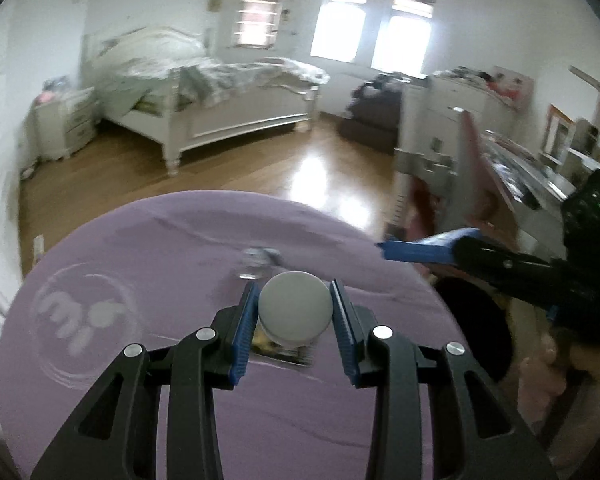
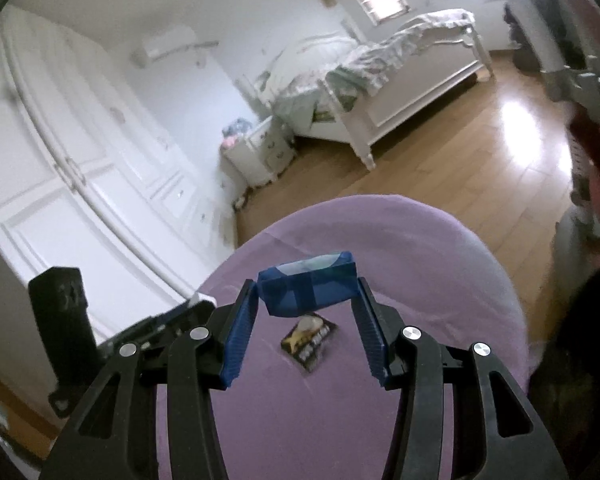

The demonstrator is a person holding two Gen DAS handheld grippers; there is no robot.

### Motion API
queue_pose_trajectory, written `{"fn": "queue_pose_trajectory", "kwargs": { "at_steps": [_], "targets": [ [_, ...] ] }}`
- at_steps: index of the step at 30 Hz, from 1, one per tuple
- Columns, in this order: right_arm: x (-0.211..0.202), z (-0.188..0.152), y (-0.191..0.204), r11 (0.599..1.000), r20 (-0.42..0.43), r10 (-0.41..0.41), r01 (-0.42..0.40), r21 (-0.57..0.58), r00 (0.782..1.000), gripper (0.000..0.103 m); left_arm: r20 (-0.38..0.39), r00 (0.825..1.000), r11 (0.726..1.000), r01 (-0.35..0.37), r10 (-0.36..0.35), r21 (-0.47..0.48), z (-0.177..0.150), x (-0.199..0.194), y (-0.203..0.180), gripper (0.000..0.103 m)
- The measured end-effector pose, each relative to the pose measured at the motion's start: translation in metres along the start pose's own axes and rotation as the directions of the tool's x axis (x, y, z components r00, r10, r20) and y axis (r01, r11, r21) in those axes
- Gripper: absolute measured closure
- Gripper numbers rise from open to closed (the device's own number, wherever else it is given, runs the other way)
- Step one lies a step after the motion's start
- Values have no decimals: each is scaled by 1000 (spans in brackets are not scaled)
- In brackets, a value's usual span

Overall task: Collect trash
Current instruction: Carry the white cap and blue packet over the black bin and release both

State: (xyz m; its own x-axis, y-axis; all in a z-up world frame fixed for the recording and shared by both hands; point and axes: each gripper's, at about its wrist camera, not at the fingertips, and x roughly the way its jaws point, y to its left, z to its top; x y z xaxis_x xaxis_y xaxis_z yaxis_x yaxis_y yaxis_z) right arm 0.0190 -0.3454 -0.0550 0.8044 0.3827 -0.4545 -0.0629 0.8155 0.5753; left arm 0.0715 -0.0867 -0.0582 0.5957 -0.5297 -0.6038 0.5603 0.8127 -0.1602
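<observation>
Pinching a grey-capped jar [image 1: 296, 307] in the left gripper [image 1: 296, 312] and a blue packet [image 2: 309, 283] in the right gripper [image 2: 306, 304], lower centre, for binning, dark wrapper [image 2: 310, 343] left on the purple cloth [image 2: 400, 240].

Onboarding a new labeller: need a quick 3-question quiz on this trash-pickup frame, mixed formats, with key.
1. True or false: the left gripper is shut on a grey round-lidded container.
2. What colour is the packet in the right gripper? A red, B blue, C green.
3. Which trash item lies ungripped on the purple cloth?

Key: 1 true. 2 B. 3 the dark snack wrapper.
</observation>
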Motion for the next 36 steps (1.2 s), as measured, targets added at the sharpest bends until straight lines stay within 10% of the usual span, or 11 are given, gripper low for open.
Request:
{"fn": "queue_pose_trajectory", "kwargs": {
  "at_steps": [19,36],
  "targets": [
    [-205,-60,-136,946,204,-276,228,228,939,54,-75,950,915,312,-303,256,-13,44,-231,67],
    [-210,-77,-202,895,175,-357,283,343,917,54,-201,927,895,362,-317,260,-34,109,-276,67]
  ]
}}
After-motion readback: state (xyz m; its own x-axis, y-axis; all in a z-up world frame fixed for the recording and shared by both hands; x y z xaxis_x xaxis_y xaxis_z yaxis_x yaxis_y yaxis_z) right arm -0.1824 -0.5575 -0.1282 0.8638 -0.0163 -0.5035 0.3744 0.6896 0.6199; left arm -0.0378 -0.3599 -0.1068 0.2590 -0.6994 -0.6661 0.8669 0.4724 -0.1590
